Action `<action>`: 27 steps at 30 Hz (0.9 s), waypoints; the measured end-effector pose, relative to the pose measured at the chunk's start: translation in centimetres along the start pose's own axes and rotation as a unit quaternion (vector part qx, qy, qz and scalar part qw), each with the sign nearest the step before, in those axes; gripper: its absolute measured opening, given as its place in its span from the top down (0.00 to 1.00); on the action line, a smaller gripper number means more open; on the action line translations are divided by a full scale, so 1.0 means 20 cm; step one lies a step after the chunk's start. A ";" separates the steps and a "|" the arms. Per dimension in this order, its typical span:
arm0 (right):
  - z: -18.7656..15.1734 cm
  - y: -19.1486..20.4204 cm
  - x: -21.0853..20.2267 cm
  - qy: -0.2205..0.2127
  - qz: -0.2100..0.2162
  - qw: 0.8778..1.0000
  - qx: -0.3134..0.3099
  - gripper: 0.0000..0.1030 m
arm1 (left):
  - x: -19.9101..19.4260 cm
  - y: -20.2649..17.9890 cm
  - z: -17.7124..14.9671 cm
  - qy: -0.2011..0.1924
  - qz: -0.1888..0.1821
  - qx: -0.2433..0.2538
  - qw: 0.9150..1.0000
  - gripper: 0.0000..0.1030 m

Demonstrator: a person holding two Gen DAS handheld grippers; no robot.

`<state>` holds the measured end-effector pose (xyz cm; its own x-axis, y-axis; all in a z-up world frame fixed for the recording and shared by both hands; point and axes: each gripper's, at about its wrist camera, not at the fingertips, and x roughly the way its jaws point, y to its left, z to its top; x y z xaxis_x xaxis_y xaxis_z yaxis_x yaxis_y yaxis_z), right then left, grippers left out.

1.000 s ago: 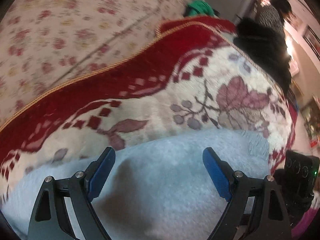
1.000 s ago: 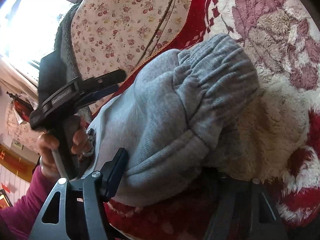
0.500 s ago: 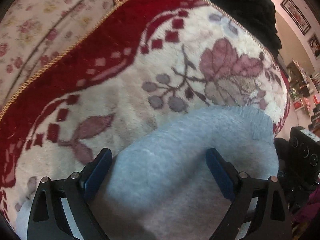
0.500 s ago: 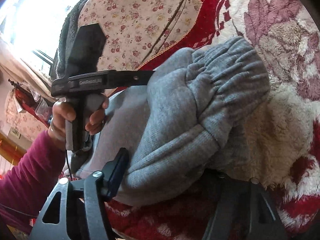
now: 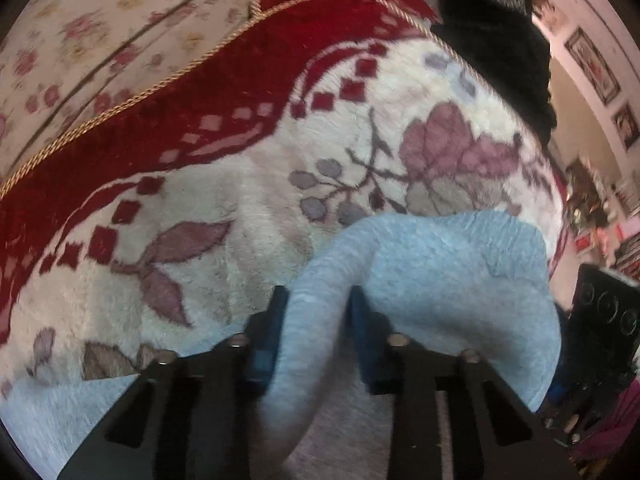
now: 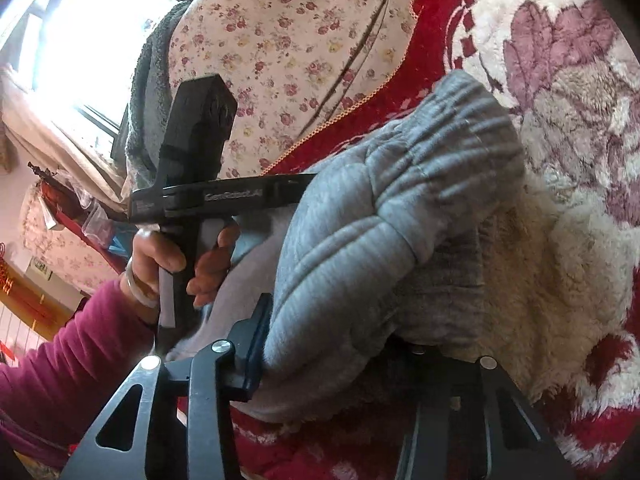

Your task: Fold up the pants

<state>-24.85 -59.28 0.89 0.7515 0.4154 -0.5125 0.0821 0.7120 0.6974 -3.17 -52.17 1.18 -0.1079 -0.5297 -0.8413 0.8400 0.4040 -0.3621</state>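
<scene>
Pinching a ridge of grey fleece, the left gripper [image 5: 316,332] sits at six o'clock in its own wrist view; its jaws have just been closing and now stand narrow, the blue pads [image 5: 266,340] pressed against both sides of a raised fold of the grey sweatpants [image 5: 440,288]. Beyond the fold, toward four o'clock, the pants bulge in a rounded hump lying on the plush blanket [image 5: 240,208], cream with mauve leaves and a red border edged in gold cord [image 5: 120,104]. Farther off at ten o'clock lies a floral sheet [image 5: 80,32], and at one o'clock a dark fuzzy garment [image 5: 500,52].

In the right wrist view the right gripper [image 6: 340,344] at six o'clock has also just been closing its jaws; they stand part open around the bunched, ribbed waistband of the pants [image 6: 400,208]. The near blue pad [image 6: 256,344] touches the cloth, while the far finger is hidden beneath the fabric, so a firm grip cannot be confirmed. At nine o'clock a hand [image 6: 176,256] in a magenta sleeve [image 6: 68,352] holds the handle of the other gripper, whose tip disappears behind the grey cloth. Beyond, at eleven o'clock, a bright window [image 6: 72,40].
</scene>
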 end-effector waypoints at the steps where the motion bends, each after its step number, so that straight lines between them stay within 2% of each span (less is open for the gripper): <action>1: 0.00 0.01 0.00 -0.002 -0.002 1.000 -0.003 0.56 | -0.02 -0.01 0.00 -0.006 0.000 0.001 1.000 0.80; 8: 0.05 0.15 -0.06 -0.019 -0.001 0.999 -0.044 0.60 | -0.18 -0.09 0.00 -0.038 0.007 0.012 0.999 0.84; 15: 0.10 0.37 -0.09 -0.034 0.013 0.995 -0.097 0.64 | -0.48 -0.11 0.00 -0.093 0.002 0.010 0.996 0.85; 22: 0.18 0.76 -0.07 -0.038 0.035 0.983 -0.175 0.65 | -0.86 -0.07 -0.08 -0.157 0.008 -0.001 0.988 0.87; 27: 0.19 1.08 0.03 -0.030 0.053 0.970 -0.237 0.65 | -1.19 0.05 -0.25 -0.208 0.032 -0.032 0.977 0.90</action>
<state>-20.19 -45.81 17.49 0.7775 0.4761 -0.4108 -0.2960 0.8534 0.4290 -2.32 -35.40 18.81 0.1793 -0.7539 -0.6320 0.8015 0.4845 -0.3505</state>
